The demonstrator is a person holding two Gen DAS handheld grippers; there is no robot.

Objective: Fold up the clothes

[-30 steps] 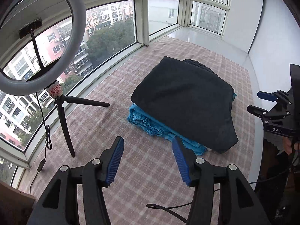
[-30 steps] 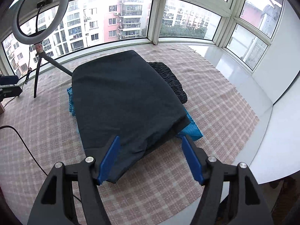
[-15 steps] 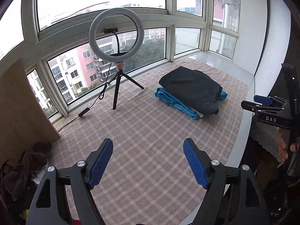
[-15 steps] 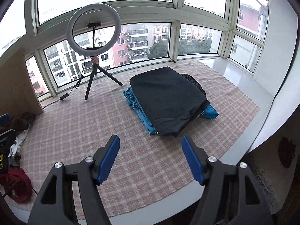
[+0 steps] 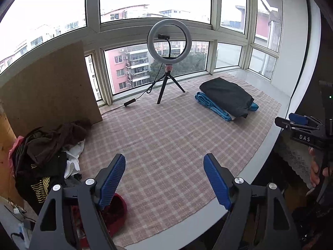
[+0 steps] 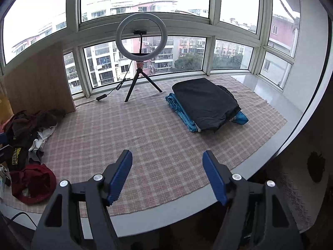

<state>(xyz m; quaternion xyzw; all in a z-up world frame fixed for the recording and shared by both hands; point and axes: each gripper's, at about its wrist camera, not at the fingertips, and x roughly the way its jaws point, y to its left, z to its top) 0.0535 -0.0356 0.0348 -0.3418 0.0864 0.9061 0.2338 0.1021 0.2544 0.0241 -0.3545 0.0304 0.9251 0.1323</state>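
Meanwhile, on a bay-window ledge spread with a checked cloth [image 5: 166, 137], a folded black garment [image 6: 205, 102] lies squared on top of a folded blue one [image 6: 179, 112], right of the ring light [image 6: 141, 36] and nearer the viewer than its tripod. Left of the ring light, against a wooden board [image 5: 47, 87], a loose heap of clothes [image 5: 47, 152] sits crumpled, dark brown, black, white and red pieces tangled together. Both the left gripper [image 5: 164, 179] and the right gripper [image 6: 167, 176] hover at the ledge's near edge, fingers spread wide and holding nothing. The heap lies forward and left of both, closer to the left gripper; it shows no clear long axis. Whether the stack marks the finish or more of the heap awaits folding cannot be settled from here.
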